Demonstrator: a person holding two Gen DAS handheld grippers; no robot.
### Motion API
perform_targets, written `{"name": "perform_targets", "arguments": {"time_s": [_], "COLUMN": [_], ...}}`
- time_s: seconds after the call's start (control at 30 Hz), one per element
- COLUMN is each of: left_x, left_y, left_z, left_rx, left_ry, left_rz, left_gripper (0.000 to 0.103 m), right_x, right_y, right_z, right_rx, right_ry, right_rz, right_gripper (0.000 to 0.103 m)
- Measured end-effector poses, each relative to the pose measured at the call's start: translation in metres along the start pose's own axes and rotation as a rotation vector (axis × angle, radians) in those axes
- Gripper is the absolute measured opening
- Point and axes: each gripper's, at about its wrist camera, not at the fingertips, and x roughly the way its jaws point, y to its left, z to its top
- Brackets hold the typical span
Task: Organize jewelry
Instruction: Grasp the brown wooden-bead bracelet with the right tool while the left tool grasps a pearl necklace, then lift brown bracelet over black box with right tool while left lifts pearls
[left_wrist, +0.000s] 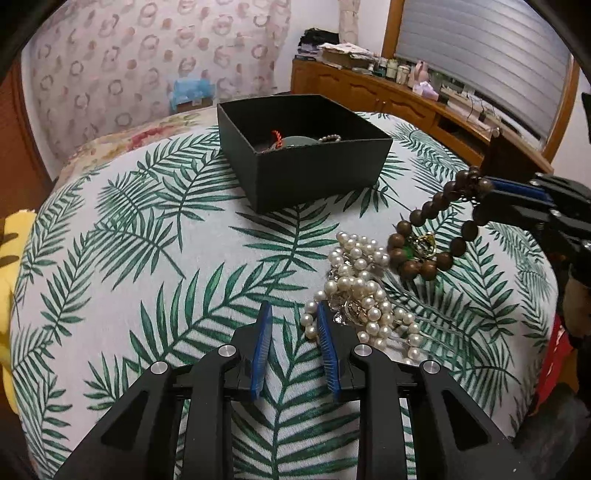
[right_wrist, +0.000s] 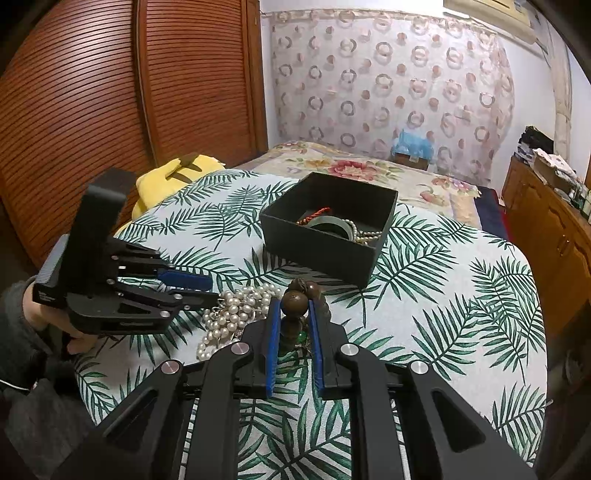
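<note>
With the right gripper (right_wrist: 293, 306) clamped on the wooden bead bracelet (left_wrist: 424, 243), lift it clear of the pearls (left_wrist: 364, 291), mid-table beside the left gripper's (left_wrist: 293, 321) empty narrowed jaws, toward the black box (left_wrist: 303, 147) near the far edge.

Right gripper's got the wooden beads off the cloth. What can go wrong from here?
1. The wooden bead bracelet hangs from the right gripper by a few beads, so it may slip.
2. Its low end sits by the pearl pile and could snag it.
3. The left gripper may drag the pearls.
</note>
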Motion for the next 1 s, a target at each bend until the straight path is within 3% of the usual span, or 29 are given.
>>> {"name": "perform_targets", "arguments": {"time_s": [0.2,0.3,0.37,0.67,1.0], "left_x": [0.005,0.004,0.003,-0.051,-0.103], "left_y": [-0.006,-0.005,-0.006,-0.007,-0.016], "left_z": [0.006,0.005,0.005,0.028,0.070], "left_rx": [0.051,0.055,0.057,0.019,0.050], "left_ry": [0.002,0.000,-0.005,-0.172,-0.314], "left_rz": [0.033,0.010,0.007,-0.021,-0.003], "left_gripper": [0.022,0.007,0.006,0.006,0.006], "right_x": [-0.001,-0.001,-0.002,-0.021,-0.048], "right_y": [-0.002,-0.002,-0.002,0.004,-0.004], "right_z": [0.000,-0.001,-0.001,0.019,0.054], "right_rx": [0.004,0.004,0.003,-0.032,-0.063], "right_ry": [-0.002,-0.002,-0.003,-0.070,-0.145], "right_rz": [-0.001,0.000,0.000,-0.007,-0.031], "right_gripper": [0.017,0.017,0.017,0.017,0.017]}}
